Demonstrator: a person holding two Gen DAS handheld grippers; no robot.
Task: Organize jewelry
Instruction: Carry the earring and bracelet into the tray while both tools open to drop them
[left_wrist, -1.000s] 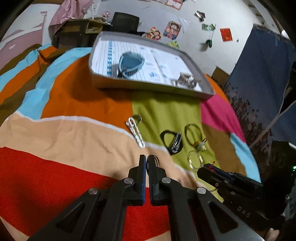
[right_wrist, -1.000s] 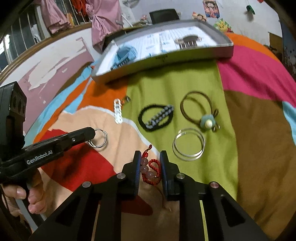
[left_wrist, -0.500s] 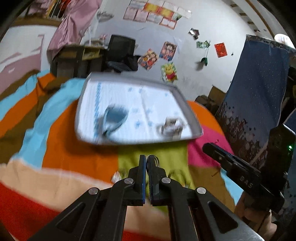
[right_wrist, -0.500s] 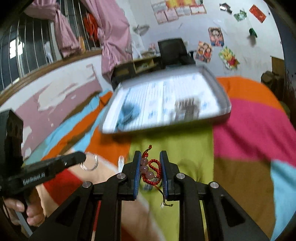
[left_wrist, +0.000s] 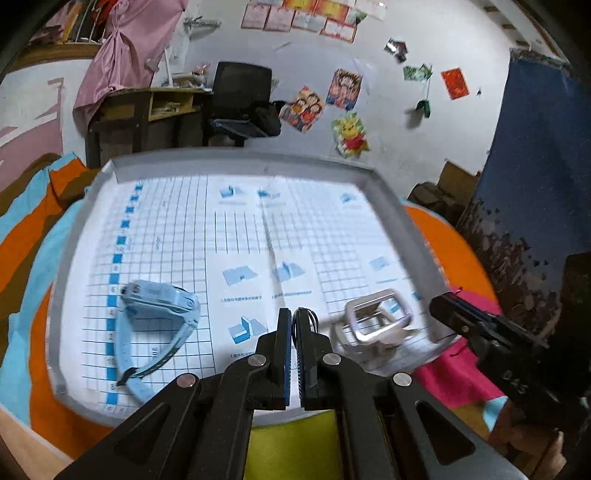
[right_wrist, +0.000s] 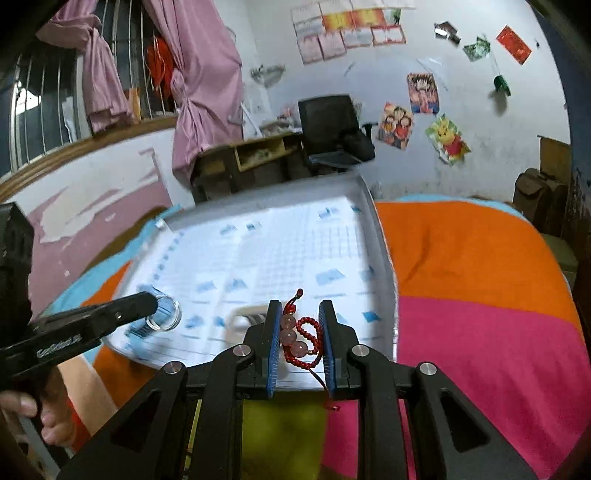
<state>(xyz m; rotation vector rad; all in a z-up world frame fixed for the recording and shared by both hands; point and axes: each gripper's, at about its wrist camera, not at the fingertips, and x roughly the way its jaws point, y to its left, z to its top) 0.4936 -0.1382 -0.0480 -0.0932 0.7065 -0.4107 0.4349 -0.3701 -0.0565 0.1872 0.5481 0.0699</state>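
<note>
Over a gray tray (left_wrist: 402, 225) lined with gridded paper, the right gripper (right_wrist: 298, 334) pinches a red cord bracelet (right_wrist: 301, 338) with pink beads while the left gripper (left_wrist: 293, 325) clamps a silver ring (right_wrist: 164, 312) — a blue watch (left_wrist: 159, 314) lying at the tray's 8 o'clock, a silver buckle (left_wrist: 376, 317) at 4.

My left wrist camera looks forward along the left tool (left_wrist: 293, 317), close above the gray tray (left_wrist: 402, 218). My right wrist camera views the same tray (right_wrist: 380, 251) from its right side. Both face the poster wall (left_wrist: 388, 122) and share the black chair (right_wrist: 328, 118).
</note>
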